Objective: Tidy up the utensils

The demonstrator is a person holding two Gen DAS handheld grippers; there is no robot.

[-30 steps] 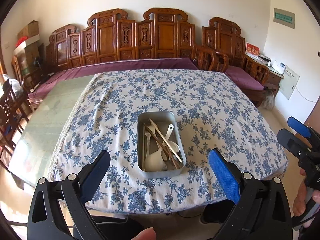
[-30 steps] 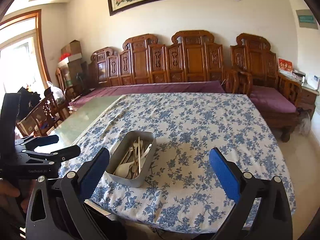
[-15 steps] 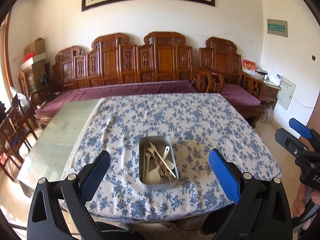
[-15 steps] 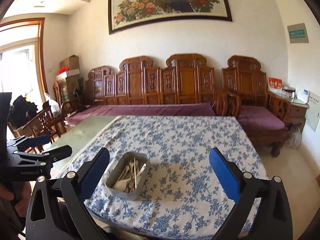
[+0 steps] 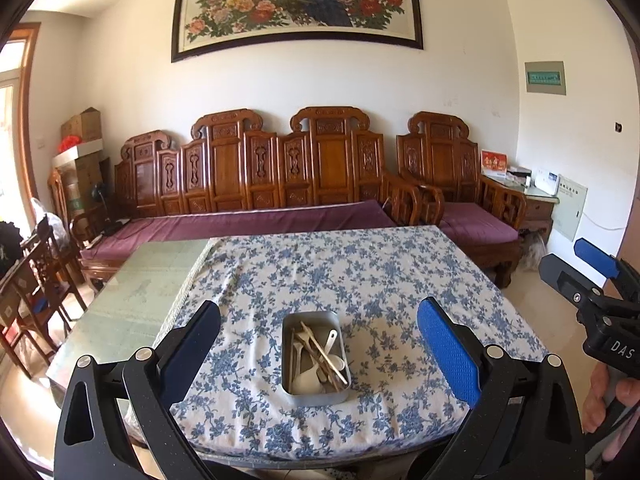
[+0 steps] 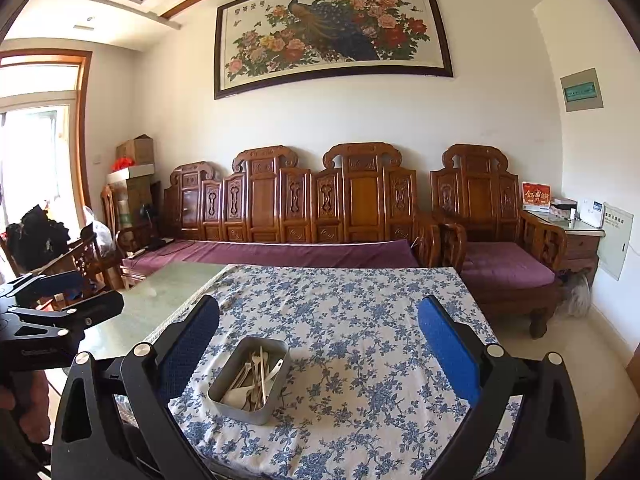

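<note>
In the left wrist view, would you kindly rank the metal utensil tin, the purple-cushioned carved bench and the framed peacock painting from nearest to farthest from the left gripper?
1. Metal utensil tin, on the tablecloth, straight ahead of the left gripper.
2. Purple-cushioned carved wooden bench, beyond the table.
3. Framed peacock painting, high on the far wall.

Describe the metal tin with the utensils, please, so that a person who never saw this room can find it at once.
Find the table with the blue-flowered cloth in front of the carved wooden bench. Near the cloth's front edge sits a rectangular metal tin holding pale spoons and chopsticks. It is the only object standing on the cloth.
</note>
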